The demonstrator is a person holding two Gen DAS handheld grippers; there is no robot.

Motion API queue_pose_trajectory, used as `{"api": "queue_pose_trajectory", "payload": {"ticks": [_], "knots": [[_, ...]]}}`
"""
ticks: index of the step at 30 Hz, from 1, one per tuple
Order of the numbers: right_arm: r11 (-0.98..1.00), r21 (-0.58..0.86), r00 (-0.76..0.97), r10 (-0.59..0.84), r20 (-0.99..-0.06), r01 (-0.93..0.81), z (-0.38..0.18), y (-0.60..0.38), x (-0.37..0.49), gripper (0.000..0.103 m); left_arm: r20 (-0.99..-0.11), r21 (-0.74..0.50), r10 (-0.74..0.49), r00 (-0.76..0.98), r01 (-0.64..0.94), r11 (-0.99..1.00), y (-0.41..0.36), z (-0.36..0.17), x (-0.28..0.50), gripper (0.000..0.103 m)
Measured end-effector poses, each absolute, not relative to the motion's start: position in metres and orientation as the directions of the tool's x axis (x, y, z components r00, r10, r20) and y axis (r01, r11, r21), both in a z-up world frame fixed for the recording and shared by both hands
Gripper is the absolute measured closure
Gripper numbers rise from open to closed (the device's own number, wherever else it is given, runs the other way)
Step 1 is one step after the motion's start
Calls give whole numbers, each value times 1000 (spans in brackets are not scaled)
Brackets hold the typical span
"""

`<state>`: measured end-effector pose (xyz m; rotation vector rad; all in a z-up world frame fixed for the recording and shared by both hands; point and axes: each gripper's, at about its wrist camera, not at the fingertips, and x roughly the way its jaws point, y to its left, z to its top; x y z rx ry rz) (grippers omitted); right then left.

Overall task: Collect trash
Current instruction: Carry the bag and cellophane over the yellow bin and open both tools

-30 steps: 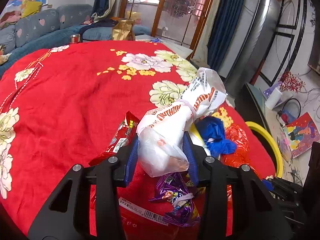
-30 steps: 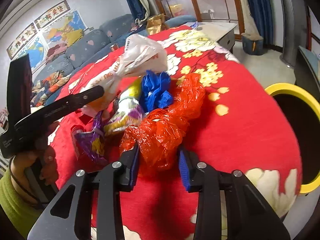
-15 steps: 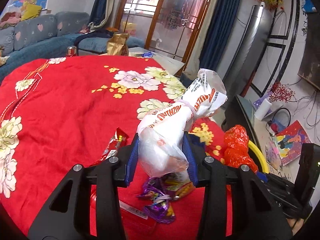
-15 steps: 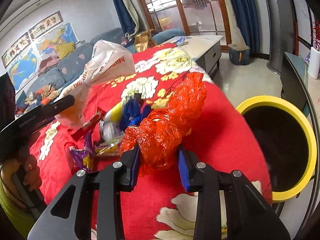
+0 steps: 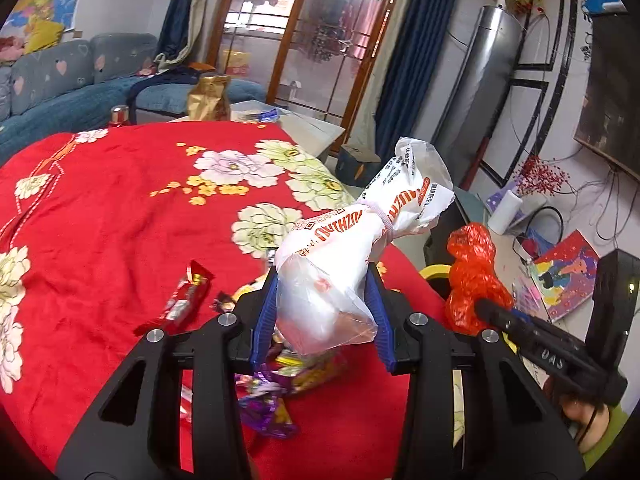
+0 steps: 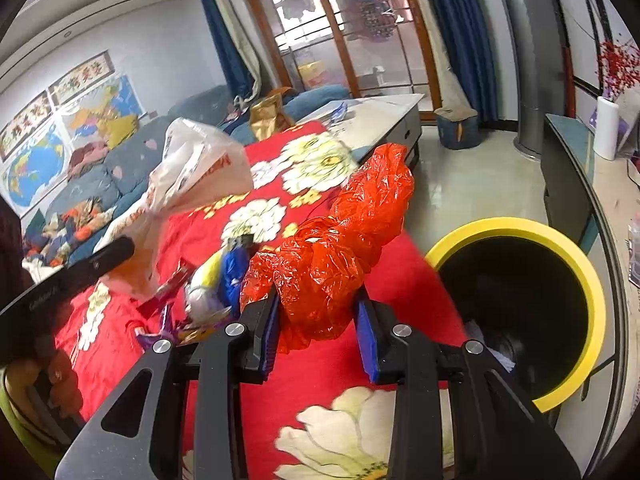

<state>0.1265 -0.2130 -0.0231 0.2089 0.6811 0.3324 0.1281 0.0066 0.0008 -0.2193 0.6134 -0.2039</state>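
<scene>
My left gripper (image 5: 325, 316) is shut on a white plastic bag (image 5: 352, 248) with orange lettering and holds it above the red flowered tablecloth (image 5: 100, 232). My right gripper (image 6: 318, 320) is shut on a crumpled red plastic bag (image 6: 336, 240), held above the table edge, left of the yellow-rimmed black bin (image 6: 520, 292). The red bag (image 5: 474, 280) and a sliver of the bin rim (image 5: 440, 270) show in the left wrist view. The white bag (image 6: 192, 184) shows in the right wrist view.
On the cloth lie a red snack wrapper (image 5: 184, 300), purple wrappers (image 5: 268, 400) and a blue and yellow bag (image 6: 224, 276). A low cabinet (image 6: 576, 184) stands beyond the bin. A sofa (image 5: 60, 92) and coffee table (image 6: 380, 120) stand behind.
Both grippers have risen with their bags. The right gripper has carried the red bag rightward toward the bin, which now shows more fully.
</scene>
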Motion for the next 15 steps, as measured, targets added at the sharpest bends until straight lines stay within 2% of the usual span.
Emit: {"api": "queue_pose_trajectory", "payload": {"ticks": [15], "knots": [[935,331,779,302,-550,-128,-16,-264,134,71,-555,-225,-302,775,209,952,-38,1,129,69]]}}
